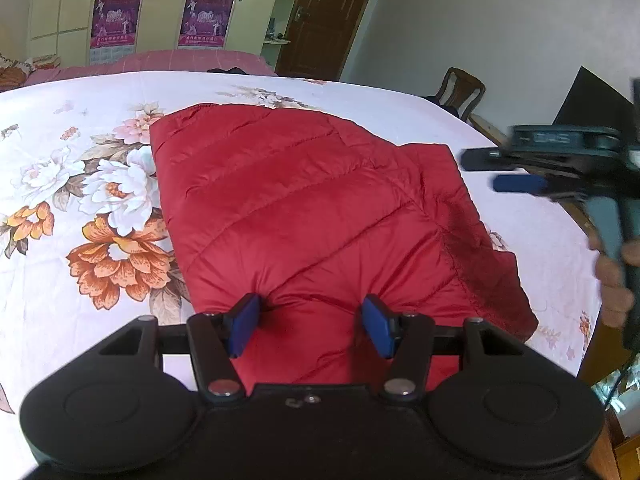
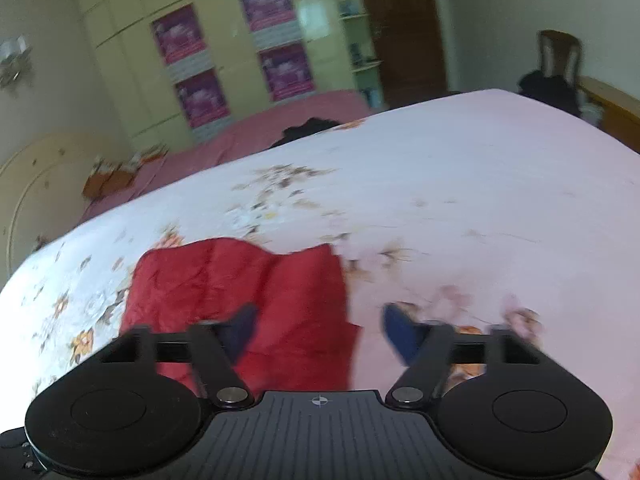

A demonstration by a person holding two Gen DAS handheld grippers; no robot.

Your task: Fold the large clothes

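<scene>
Soft daylight filled both views; the left view was sharp, the right motion-blurred, with fisheye-curved, dark-cornered edges.

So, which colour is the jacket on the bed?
Red jacket, clearest in the left wrist view.

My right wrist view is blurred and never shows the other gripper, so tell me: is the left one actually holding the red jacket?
Observer: Yes. The left gripper is clamped on the near edge of the red jacket; the fabric puckers at both pads.
Operator: And where does my right gripper sit relative to the jacket?
Observer: The right gripper hangs off the jacket's right side, clear of the fabric, with nothing between its open jaws.
</scene>
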